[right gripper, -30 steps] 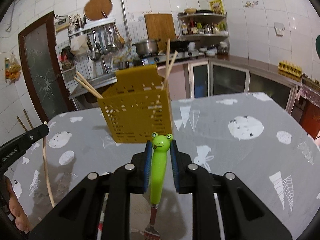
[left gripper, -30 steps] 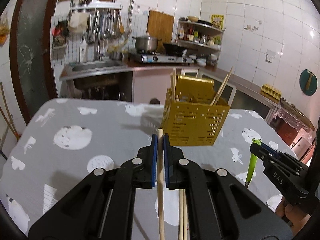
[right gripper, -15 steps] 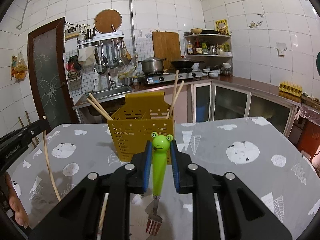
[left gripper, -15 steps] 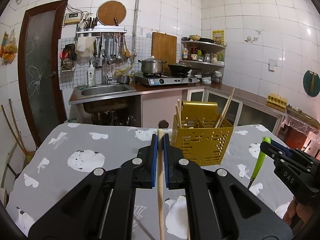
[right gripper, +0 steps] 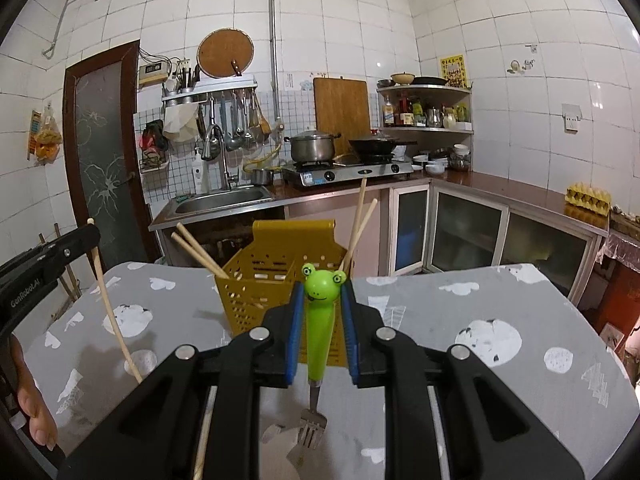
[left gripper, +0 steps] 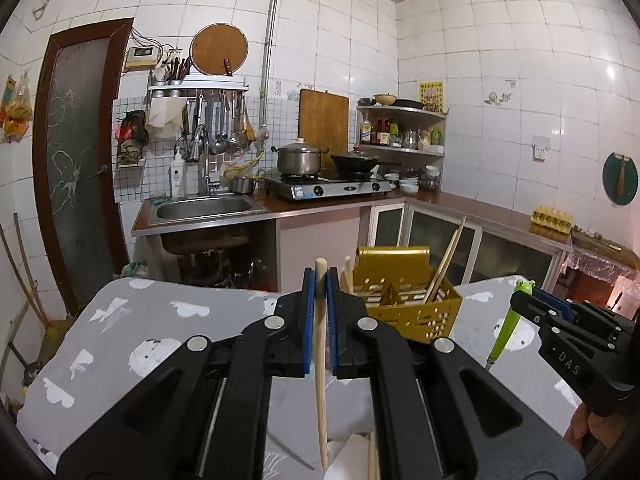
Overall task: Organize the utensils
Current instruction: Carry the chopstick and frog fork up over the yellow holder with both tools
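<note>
Closest to the left wrist camera, the left gripper (left gripper: 320, 312) is clamped on a single wooden chopstick (left gripper: 320, 360), which stands nearly upright between the blue pads with its blunt end poking above them. In the right wrist view the right gripper (right gripper: 322, 332) grasps a green frog-handled fork (right gripper: 318, 320) by the handle, frog head up and tines (right gripper: 310, 430) hanging down over the grey patterned tablecloth (right gripper: 500, 320). Under each tool something pale lies on the cloth, perhaps more chopsticks and a napkin, though the gripper bodies hide most of it. Just beyond both tools stands the yellow perforated caddy (right gripper: 256, 284), already holding two pairs of chopsticks (right gripper: 360, 220) that lean out to either side. Behind it are the sink (left gripper: 204, 208) and the stove (left gripper: 332, 188).

Both utensils look lifted clear, so the step in hand is the carry to the caddy. Next, each tool must be brought above the caddy's rim, lined up with a free compartment, lowered in, and only then let go.
</note>
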`<act>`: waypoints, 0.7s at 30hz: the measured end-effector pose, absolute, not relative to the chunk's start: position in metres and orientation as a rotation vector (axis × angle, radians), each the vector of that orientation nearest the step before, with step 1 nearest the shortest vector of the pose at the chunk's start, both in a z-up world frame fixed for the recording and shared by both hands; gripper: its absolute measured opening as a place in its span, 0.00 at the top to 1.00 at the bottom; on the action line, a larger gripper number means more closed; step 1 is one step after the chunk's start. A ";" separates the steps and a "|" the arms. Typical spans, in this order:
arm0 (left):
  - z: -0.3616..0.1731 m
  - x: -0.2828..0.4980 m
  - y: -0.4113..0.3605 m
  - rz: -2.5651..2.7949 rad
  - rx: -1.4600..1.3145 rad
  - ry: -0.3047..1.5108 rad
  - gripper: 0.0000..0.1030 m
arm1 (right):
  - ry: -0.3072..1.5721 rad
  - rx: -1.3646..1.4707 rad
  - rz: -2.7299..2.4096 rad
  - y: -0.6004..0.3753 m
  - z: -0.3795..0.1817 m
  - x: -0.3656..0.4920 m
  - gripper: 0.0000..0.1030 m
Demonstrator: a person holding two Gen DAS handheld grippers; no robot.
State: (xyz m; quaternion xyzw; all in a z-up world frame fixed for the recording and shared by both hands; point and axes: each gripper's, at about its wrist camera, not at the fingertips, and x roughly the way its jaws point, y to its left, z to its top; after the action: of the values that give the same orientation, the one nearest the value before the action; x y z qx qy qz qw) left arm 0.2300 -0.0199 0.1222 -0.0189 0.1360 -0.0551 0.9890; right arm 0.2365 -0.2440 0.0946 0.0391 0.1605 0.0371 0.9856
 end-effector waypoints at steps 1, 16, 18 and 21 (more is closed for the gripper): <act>0.125 0.232 -0.021 -0.115 -0.041 0.269 0.96 | 0.319 0.079 0.074 -0.245 0.097 0.238 0.82; 0.219 0.281 -0.066 -0.166 -0.048 0.115 0.96 | 0.197 0.072 0.036 -0.272 0.178 0.279 0.82; 0.225 0.293 -0.072 -0.160 -0.048 0.100 0.96 | 0.178 0.077 0.036 -0.273 0.190 0.291 0.82; 0.227 0.312 -0.078 -0.139 -0.041 0.072 0.96 | 0.169 0.096 0.050 -0.273 0.200 0.311 0.82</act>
State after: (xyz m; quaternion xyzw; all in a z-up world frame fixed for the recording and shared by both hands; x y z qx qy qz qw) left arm 0.3124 -0.0781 0.2274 -0.0207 0.0358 -0.0697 0.9967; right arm 0.3107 -0.2731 0.2002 0.0479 0.0844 0.0251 0.9950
